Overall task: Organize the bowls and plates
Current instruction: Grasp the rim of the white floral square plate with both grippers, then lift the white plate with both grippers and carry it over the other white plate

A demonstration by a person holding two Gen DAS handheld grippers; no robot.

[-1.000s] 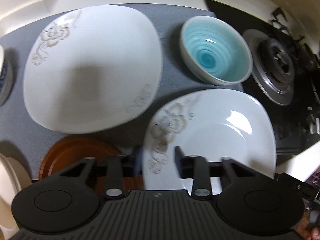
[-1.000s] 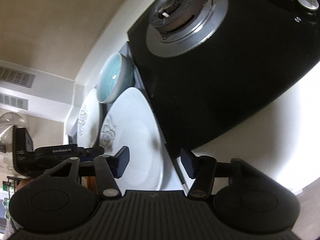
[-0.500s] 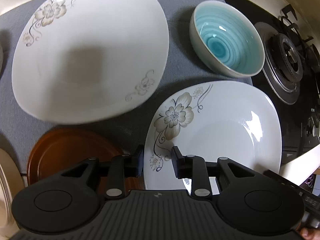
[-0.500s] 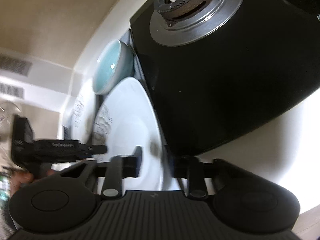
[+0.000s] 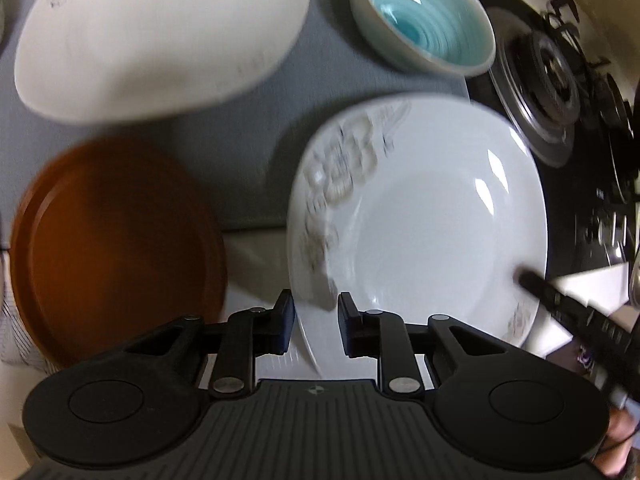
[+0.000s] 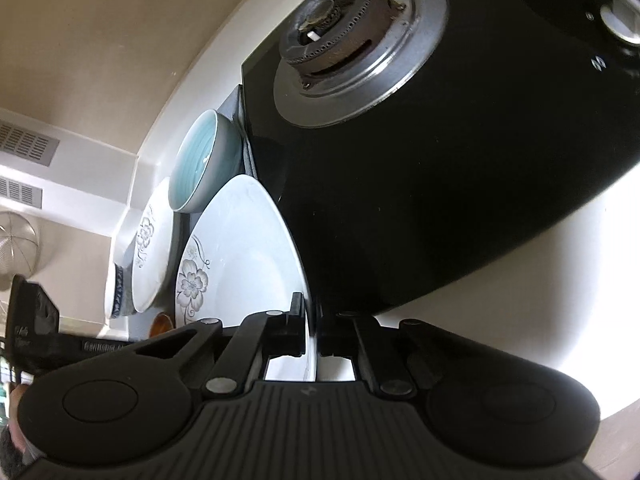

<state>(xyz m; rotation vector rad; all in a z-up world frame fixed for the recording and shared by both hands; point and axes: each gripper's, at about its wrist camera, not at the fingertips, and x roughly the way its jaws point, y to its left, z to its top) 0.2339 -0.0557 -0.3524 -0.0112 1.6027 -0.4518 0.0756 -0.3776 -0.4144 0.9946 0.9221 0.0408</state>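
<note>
The right gripper (image 6: 311, 330) has just closed, pinching the near rim of the flowered white plate (image 6: 240, 256) beside the black stove (image 6: 440, 184). The left gripper (image 5: 316, 326), narrowly parted, straddles that plate's opposite rim; contact is unclear. The turquoise bowl (image 5: 424, 20) stands beyond.

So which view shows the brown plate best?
The left wrist view: the brown plate fills its left side, rim and inside visible, though motion-blurred. The right wrist view shows only a sliver behind the flowered white plate.
</note>
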